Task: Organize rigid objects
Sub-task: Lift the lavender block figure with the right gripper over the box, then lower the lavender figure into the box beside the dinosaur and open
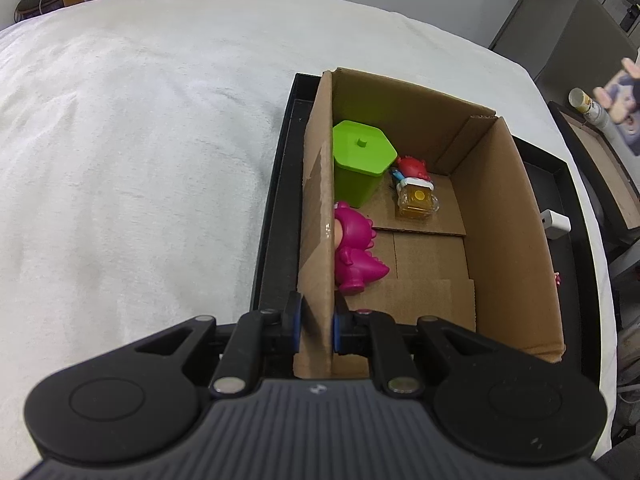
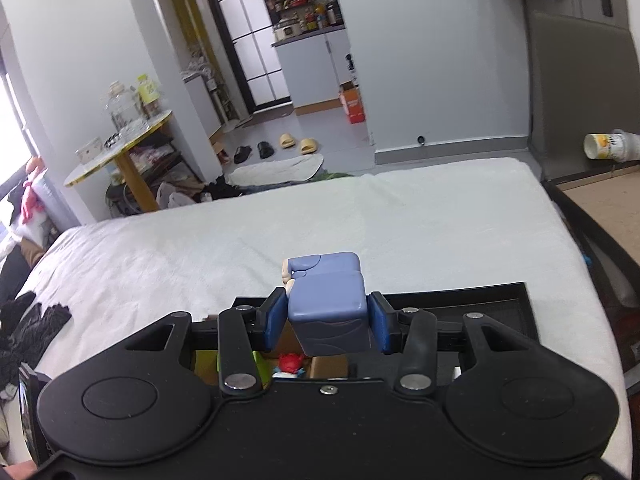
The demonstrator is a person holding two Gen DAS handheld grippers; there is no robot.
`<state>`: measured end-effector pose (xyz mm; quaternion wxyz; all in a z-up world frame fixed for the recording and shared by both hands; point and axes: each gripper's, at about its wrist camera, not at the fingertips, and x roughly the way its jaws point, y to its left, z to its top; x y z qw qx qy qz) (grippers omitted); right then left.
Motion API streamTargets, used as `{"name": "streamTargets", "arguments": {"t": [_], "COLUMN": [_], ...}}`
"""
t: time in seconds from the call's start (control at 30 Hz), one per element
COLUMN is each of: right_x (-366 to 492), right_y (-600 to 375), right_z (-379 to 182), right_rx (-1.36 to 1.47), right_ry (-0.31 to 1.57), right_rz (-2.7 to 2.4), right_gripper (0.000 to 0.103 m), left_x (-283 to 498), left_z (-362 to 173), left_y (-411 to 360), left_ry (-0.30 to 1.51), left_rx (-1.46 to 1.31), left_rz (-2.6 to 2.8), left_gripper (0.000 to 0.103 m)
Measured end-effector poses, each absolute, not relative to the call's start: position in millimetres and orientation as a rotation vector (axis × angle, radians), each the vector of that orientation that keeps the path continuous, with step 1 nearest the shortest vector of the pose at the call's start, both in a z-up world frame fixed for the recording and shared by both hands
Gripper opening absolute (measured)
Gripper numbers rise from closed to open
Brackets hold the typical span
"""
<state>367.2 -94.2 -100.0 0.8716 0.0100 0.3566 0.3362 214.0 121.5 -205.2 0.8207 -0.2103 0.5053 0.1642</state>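
A brown cardboard box point(image 1: 508, 216) sits in a black tray point(image 1: 276, 216) on a plain white cloth point(image 1: 140, 152). Inside the box are a lime-green hexagonal container point(image 1: 362, 160), a magenta dinosaur figure point(image 1: 358, 254), a red toy point(image 1: 412, 166) and an amber-yellow mug toy point(image 1: 418, 200). The black right gripper point(image 2: 327, 322), with blue pads point(image 2: 276, 320), carries a periwinkle-blue blocky figure point(image 2: 328, 304).

I see a white bedspread point(image 2: 280, 216) filling the middle of the right wrist view. Beyond it the walls point(image 2: 432, 60) are pale grey, above a light tiled floor point(image 2: 320, 128). At upper centre a dark-framed door with frosted panes point(image 2: 248, 44) stands beside a white kitchen cabinet point(image 2: 316, 68). 4 slippers point(image 2: 276, 146) lie on the floor near a pale mat point(image 2: 276, 170). At left, a round table on a wooden leg point(image 2: 124, 148) holds jars, and daylight comes from the far left edge.
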Motion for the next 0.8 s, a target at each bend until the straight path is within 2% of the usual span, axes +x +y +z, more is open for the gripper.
{"name": "streamTargets", "arguments": {"t": [0.8], "right_x": [335], "right_y": [-6], "right_z": [-158], "right_rx": [-0.172], "right_ry": [0.965], "right_rz": [0.807], "right_gripper": [0.043], "left_x": [210], "left_z": [-210], "left_y": [131], "left_ry": [1.062], "left_rx": [-0.501], "left_rz": [0.305], "left_gripper": [0.016]}}
